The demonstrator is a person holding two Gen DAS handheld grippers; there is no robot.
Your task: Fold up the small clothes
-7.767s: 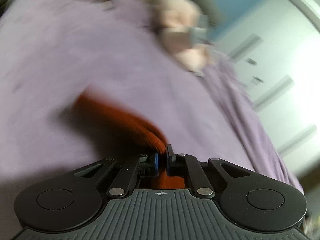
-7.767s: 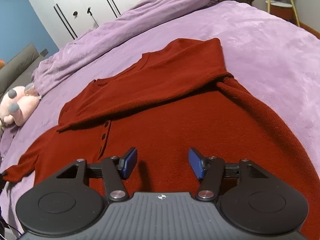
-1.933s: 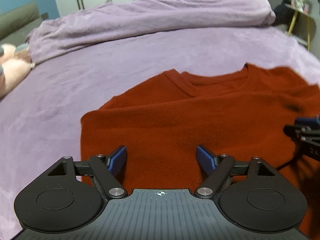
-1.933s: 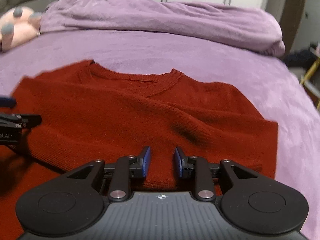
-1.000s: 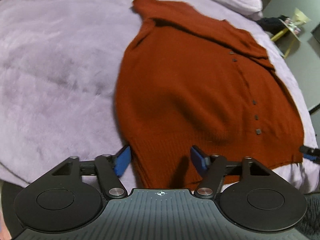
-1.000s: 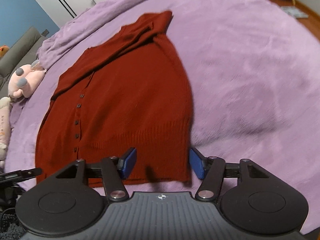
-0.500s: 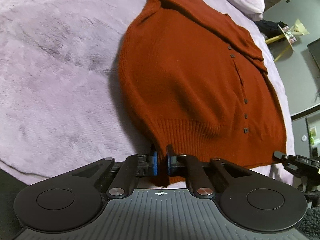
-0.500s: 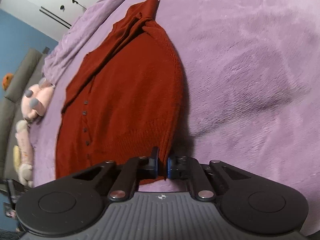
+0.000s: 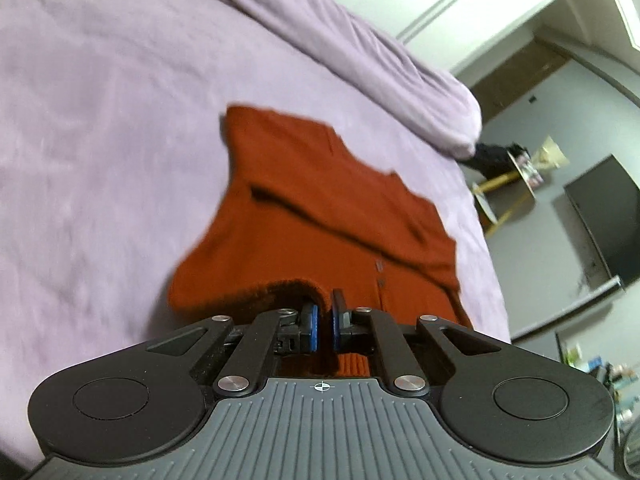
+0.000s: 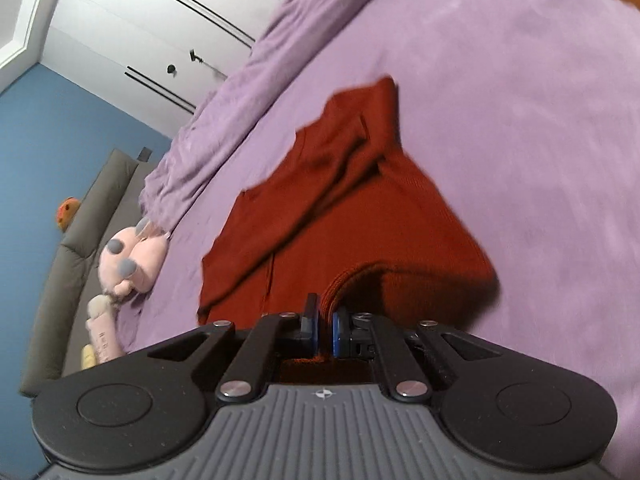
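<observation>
Sweater hem (image 9: 256, 292) is now being pinched in both tools: the left gripper (image 9: 323, 312) and right gripper (image 10: 325, 320), open over it a second ago, are clamping a corner each and lifting it off the purple bedspread (image 9: 100, 128). Ahead, the sweater (image 10: 332, 208) is lying with sleeves folded in, so the bottom-to-collar fold is likely starting.

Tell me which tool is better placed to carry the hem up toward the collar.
Neither alone: the left tool and the right tool are each shut on a lifted hem corner of the red cardigan, so both look equally placed to fold it together.
</observation>
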